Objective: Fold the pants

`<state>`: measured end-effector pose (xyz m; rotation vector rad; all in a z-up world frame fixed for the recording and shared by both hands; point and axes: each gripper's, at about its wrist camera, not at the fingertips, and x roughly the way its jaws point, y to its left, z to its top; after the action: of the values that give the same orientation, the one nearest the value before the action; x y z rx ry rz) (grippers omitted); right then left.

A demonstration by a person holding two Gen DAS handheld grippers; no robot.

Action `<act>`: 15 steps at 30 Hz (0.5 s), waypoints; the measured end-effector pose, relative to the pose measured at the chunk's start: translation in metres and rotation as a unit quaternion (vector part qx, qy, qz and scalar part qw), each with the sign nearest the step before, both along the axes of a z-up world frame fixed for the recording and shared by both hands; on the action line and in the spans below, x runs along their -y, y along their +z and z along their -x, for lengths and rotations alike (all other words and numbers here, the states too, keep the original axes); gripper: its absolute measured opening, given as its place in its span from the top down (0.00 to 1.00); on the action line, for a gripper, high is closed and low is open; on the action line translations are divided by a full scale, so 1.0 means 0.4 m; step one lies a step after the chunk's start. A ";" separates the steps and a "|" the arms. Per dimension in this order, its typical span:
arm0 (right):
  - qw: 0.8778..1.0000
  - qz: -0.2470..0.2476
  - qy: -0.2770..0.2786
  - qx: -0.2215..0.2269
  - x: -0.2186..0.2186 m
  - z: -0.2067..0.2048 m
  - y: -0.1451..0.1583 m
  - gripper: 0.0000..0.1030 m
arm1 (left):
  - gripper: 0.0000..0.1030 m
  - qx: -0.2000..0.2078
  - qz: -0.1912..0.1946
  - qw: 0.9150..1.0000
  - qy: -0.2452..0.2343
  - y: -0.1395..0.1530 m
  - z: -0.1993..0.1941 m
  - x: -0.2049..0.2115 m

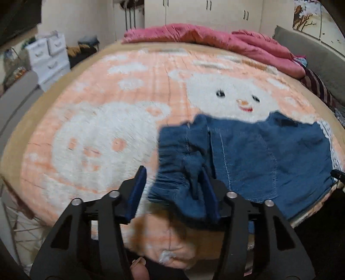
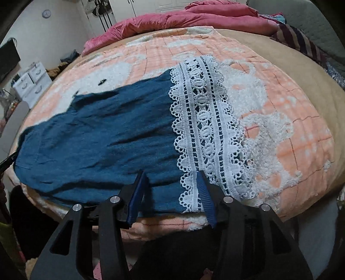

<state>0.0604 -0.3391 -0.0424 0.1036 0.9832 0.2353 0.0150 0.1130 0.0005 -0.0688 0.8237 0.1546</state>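
the bed fills both views, spread with a peach fleece blanket printed with white bears, and the blue denim pants lie flat along its near edge. in the right wrist view they run from nine o'clock across to centre, ending in a broad white lace cuff at about one o'clock from the gripper. a pink duvet is heaped at the far side, twelve o'clock, with pale wardrobe doors behind and a white drawer unit at ten o'clock in the left wrist view.

the step looks like an early fold, or smoothing before it. the left gripper stands half spread, a bunched waistband end draped against its right finger but not pinched. the right gripper is likewise half spread, its fingers standing over the near hem on either side of where denim meets lace, with no squeeze on the cloth visible.

next, by this reading, each gripper must close on its edge of the pants, both layers caught, then lift and carry one end toward the other. the fleece may drag at the denim.
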 end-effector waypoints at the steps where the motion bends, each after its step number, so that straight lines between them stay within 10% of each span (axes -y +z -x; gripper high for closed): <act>1: 1.000 -0.013 0.001 0.005 0.008 0.006 0.005 0.50 | 0.51 0.012 -0.009 1.000 0.002 0.021 0.010 0.003; 8: 0.996 -0.056 -0.023 0.067 0.043 0.019 0.087 0.36 | 0.38 0.070 0.004 0.995 -0.067 0.126 -0.014 0.104; 15: 0.993 -0.054 0.006 0.108 0.014 -0.118 0.183 0.27 | 0.37 0.032 0.018 0.985 -0.169 0.106 -0.192 0.297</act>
<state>0.1077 -0.3448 0.0309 0.1676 0.7548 0.3050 0.0916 -0.0057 0.0429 0.0338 0.7629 -0.1825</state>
